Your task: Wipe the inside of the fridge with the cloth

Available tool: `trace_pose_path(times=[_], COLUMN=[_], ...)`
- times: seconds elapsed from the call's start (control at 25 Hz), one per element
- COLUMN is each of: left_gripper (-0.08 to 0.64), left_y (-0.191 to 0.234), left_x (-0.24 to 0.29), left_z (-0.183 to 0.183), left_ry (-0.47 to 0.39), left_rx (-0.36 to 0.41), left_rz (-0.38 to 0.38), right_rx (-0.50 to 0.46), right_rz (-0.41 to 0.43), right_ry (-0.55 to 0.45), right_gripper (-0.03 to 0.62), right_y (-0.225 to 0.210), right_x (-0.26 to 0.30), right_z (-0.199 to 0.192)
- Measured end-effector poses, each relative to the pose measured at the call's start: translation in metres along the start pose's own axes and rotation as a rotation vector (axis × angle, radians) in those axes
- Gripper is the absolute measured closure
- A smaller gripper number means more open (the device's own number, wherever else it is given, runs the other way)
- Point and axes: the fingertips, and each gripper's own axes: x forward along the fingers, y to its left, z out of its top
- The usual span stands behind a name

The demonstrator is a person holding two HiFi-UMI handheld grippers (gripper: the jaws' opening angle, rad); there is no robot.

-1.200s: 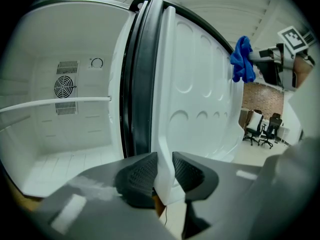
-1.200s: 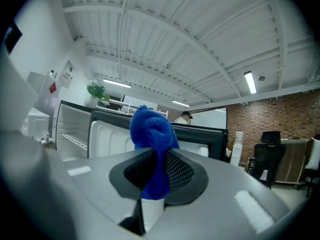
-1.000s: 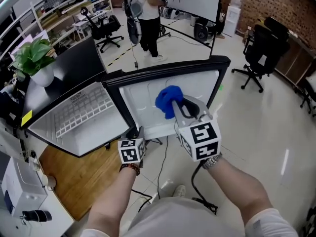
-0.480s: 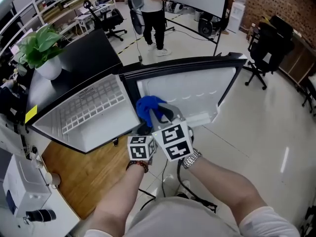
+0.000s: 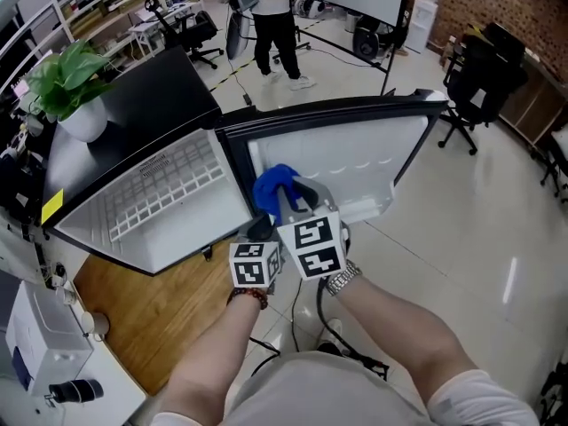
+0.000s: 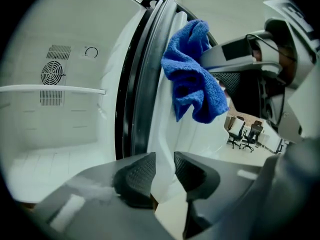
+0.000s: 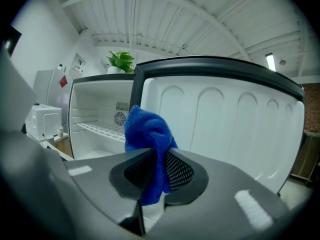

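Observation:
The small white fridge (image 5: 151, 202) stands open, its door (image 5: 355, 162) swung out to the right. My right gripper (image 5: 288, 204) is shut on a blue cloth (image 5: 275, 187), held in front of the door's inner panel close to the hinge side. The cloth (image 7: 147, 131) bunches up above the jaws of that gripper (image 7: 159, 171), with the fridge's wire shelf (image 7: 100, 129) behind to the left. My left gripper (image 6: 164, 170) sits low by the door's white lower edge (image 6: 165, 129), which shows in the gap between its parted jaws. The cloth (image 6: 192, 84) hangs above it.
A potted plant (image 5: 67, 87) stands on the black top of the fridge. A person (image 5: 271, 25) stands behind it, and office chairs (image 5: 475, 87) are at the right. A wooden floor panel (image 5: 151, 318) and a white appliance (image 5: 35, 344) lie at the lower left.
My right gripper has carried the cloth left across the door panel toward the hinge side, ending beside the left gripper. The left gripper has stayed low at the door's edge.

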Motion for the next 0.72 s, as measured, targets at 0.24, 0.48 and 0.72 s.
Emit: trace_pose_path(times=[0.24,0.48,0.72], left_gripper=[0.436,0.440,0.440], left_y=[0.001,0.002,0.002], left_x=[0.000,-0.001,-0.001], left_z=[-0.001,-0.001,-0.002], left_ry=[0.000,0.001,0.000], left_rx=[0.002,0.009,0.011], left_rz=[0.003,0.019,0.031], right_rx=[0.005,0.020,0.021], right_rz=[-0.045,-0.113,-0.184], right_ry=[0.007,0.026,0.046], right_gripper=[0.539,0.540,0.538], right_y=[-0.023,-0.059,-0.099], right_x=[-0.008,-0.020,-0.034], right_z=[-0.008,-0.020,-0.033])
